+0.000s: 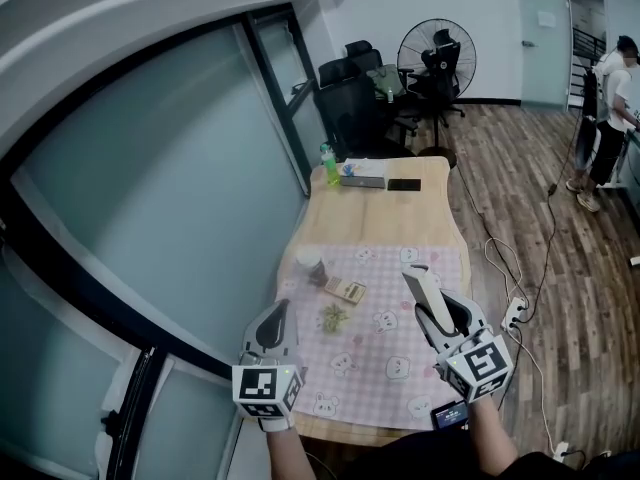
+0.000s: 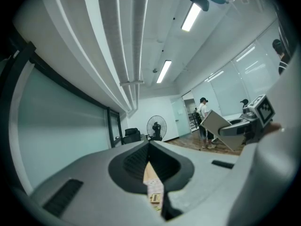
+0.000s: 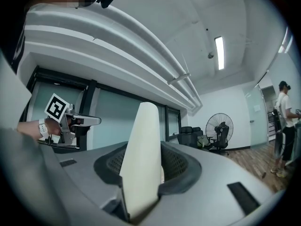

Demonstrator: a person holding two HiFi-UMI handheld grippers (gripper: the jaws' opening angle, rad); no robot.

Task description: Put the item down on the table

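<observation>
Glass-walled office space with a wood floor, and a long bench (image 1: 372,220) running away from the person, its near end under a pink checked cloth (image 1: 385,340). The right hand-held gripper (image 1: 432,313) is raised over the cloth's right side, its jaws pinching the lower end of a pale flat item (image 1: 420,286) that stands up and free above them. From its own camera the item (image 3: 141,149) looks like a thin, smooth board. I'd guess it is light and stiff, with slick faces that could slide in the pads. Gripping across the flat faces near one end seems right, though the long free end could lever about. The left hand-held gripper (image 1: 275,323) hangs over the cloth's left edge, jaws pressed together on nothing.
</observation>
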